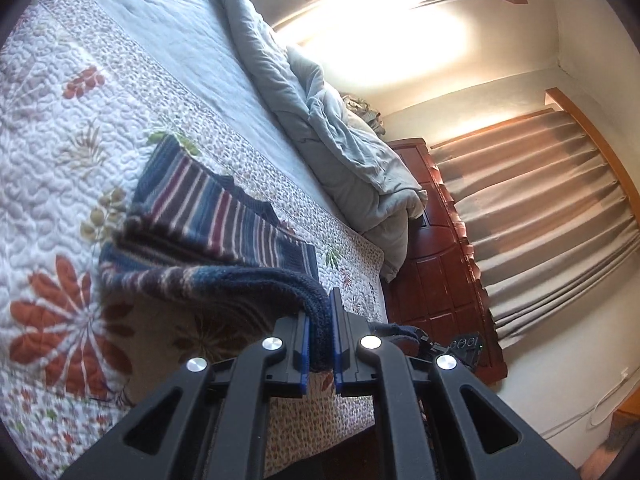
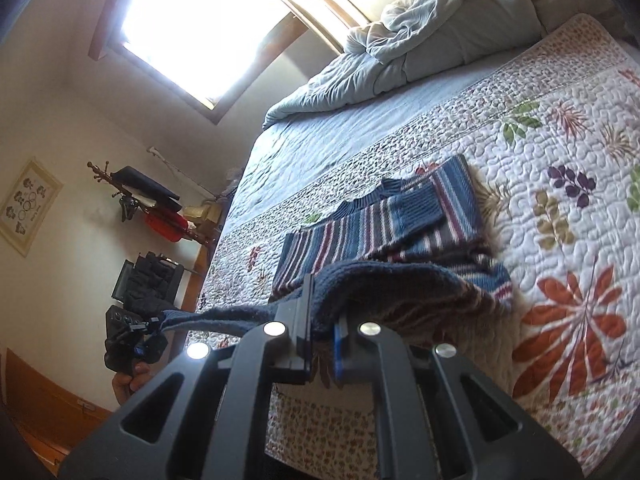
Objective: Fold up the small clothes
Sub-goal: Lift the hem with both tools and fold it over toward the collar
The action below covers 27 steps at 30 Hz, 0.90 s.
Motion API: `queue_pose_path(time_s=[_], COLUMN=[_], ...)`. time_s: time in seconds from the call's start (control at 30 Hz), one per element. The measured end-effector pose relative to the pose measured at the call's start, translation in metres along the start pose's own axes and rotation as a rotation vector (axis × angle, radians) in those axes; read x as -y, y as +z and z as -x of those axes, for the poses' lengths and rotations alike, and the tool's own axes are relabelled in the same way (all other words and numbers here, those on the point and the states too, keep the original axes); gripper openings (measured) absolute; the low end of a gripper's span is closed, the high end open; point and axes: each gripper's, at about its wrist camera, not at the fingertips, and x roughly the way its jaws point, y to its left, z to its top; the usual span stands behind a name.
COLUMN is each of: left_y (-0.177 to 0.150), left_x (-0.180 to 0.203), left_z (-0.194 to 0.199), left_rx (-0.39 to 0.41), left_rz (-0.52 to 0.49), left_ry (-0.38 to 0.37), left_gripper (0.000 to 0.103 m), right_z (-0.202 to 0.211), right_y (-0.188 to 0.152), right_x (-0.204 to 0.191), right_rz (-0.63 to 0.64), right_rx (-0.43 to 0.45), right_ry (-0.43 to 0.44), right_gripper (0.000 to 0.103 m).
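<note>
A striped blue, maroon and white knit sweater (image 1: 208,216) lies on the floral quilt (image 1: 52,152), its near hem lifted off the bed. My left gripper (image 1: 321,320) is shut on the dark blue hem. My right gripper (image 2: 322,312) is shut on the same hem farther along, and the sweater (image 2: 384,228) lies beyond it in the right wrist view. The hem stretches between the two grippers. The left gripper (image 2: 136,340) shows at the left of the right wrist view, and the right gripper (image 1: 460,344) at the right of the left wrist view.
A crumpled pale blue duvet (image 1: 340,128) is heaped at the head of the bed. A dark wooden footboard (image 1: 436,248) and curtains (image 1: 540,216) stand beyond the bed edge. A coat rack (image 2: 152,204) and a black chair (image 2: 148,280) stand by the wall.
</note>
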Motion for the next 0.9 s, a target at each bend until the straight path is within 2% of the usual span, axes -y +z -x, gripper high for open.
queue_pose_path(time_s=[0.2,0.4,0.73,0.9], left_y=[0.042,0.077,0.107,0.112], left_x=[-0.009,-0.035,-0.101,-0.123], left_z=[-0.041,-0.093,-0.154,-0.171], left_rx=[-0.019,-0.062,-0.106,-0.130], left_rz=[0.007,0.031,0.116,0.138], left_ry=[0.058,0.147,0.257,0.294], left_gripper=[0.008,0.008,0.008,0.008], right_z=[-0.036,-0.093,-0.178,-0.207], right_y=[0.036,0.065,0.091,0.095], right_x=[0.020,0.053,0.096,0.120], right_rz=[-0.031,-0.059,-0.071,-0.108], right_rx=[-0.019,-0.077,-0.170,-0.197], right_ry=[-0.035,-0.117,-0.213,-0.223], right_gripper=[0.006,0.006,0.006,0.006])
